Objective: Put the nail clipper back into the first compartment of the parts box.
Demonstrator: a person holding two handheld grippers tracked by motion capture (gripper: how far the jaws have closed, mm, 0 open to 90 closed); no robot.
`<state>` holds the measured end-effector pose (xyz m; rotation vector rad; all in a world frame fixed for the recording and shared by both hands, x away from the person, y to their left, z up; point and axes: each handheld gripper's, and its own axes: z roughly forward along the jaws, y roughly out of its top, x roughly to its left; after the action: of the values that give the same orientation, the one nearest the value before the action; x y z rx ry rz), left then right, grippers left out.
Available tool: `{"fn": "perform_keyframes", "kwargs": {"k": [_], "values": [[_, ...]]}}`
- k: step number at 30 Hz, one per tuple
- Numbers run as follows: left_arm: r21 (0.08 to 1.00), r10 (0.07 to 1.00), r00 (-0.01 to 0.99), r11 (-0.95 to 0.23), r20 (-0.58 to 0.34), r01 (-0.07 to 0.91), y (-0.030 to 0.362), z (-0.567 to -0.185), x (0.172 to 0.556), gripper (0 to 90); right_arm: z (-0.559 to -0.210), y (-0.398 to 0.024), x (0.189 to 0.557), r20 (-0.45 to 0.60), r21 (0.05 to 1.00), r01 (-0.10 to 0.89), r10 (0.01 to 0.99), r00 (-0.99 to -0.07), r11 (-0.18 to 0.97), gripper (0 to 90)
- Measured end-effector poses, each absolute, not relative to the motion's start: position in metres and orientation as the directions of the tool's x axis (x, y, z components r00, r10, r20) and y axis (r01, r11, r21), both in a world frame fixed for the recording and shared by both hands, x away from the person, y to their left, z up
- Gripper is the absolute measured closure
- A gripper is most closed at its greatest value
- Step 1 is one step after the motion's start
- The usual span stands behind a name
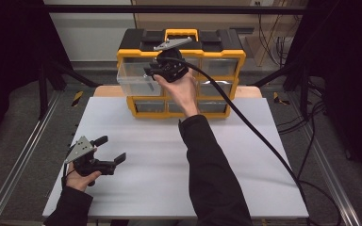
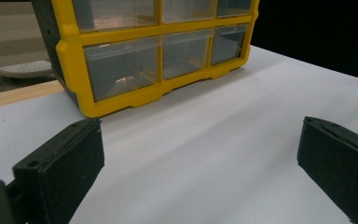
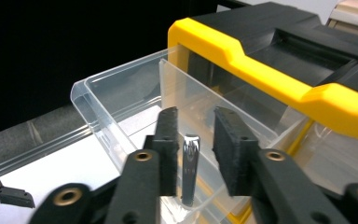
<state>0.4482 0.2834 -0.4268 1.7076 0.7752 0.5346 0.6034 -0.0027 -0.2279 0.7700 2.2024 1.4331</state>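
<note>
The right gripper [image 3: 193, 154] hangs over the pulled-out clear drawer [image 3: 121, 100] of the yellow cabinet [image 1: 181, 75], its jaws narrowly apart around an upright metal rod [image 3: 190, 170] without pressing it. The left gripper [image 1: 109, 149] rests wide open and empty above the white table [image 1: 160, 155].

- Your table [image 1: 169, 179] has a flat white top, bare over most of its surface, with a strip of pale wood showing along its far edge.
- A yellow and black drawer cabinet [image 1: 136, 109] stands directly on it at the far middle, its clear drawers facing you.
- One clear drawer [image 1: 134, 80] at the cabinet's upper left is pulled out and hangs over the table without touching it.
- Seen from your left gripper view, the cabinet's yellow base [image 2: 135, 98] sits flush on the white top.
</note>
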Motion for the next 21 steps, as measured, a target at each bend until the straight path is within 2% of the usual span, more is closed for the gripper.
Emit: {"fn": "perform_keyframes", "kwargs": {"k": [6,9,10,11,13,16,21], "values": [[0.963,0.732,0.680,-0.153,-0.041,0.223,0.284,-0.427,0.448,0.3,-0.221,-0.007,0.597,-0.038,0.942,0.187,0.641,-0.767,0.279,46.3],[0.963,0.732,0.680,-0.153,-0.041,0.222,0.284,-0.427,0.448,0.3,-0.218,-0.009,0.593,-0.041,0.950,0.170,0.645,-0.763,0.262,33.7],[0.963,0.732,0.680,-0.154,-0.040,0.222,0.284,-0.427,0.448,0.3,-0.216,-0.011,0.589,-0.044,0.955,0.157,0.647,-0.761,0.250,25.8],[0.963,0.732,0.680,-0.154,-0.040,0.223,0.284,-0.427,0.448,0.3,-0.216,-0.011,0.589,-0.044,0.955,0.157,0.647,-0.761,0.250,25.8],[0.963,0.732,0.680,-0.154,-0.040,0.222,0.284,-0.427,0.448,0.3,-0.215,-0.014,0.585,-0.039,0.961,0.151,0.651,-0.758,0.233,18.3],[0.963,0.732,0.680,-0.154,-0.040,0.222,0.284,-0.427,0.448,0.3,-0.215,-0.020,0.579,-0.038,0.962,0.148,0.651,-0.758,0.228,12.8],[0.962,0.731,0.682,-0.159,-0.038,0.223,0.282,-0.427,0.448,0.3,-0.217,-0.031,0.567,-0.035,0.966,0.138,0.644,-0.764,0.217,8.5]]}}
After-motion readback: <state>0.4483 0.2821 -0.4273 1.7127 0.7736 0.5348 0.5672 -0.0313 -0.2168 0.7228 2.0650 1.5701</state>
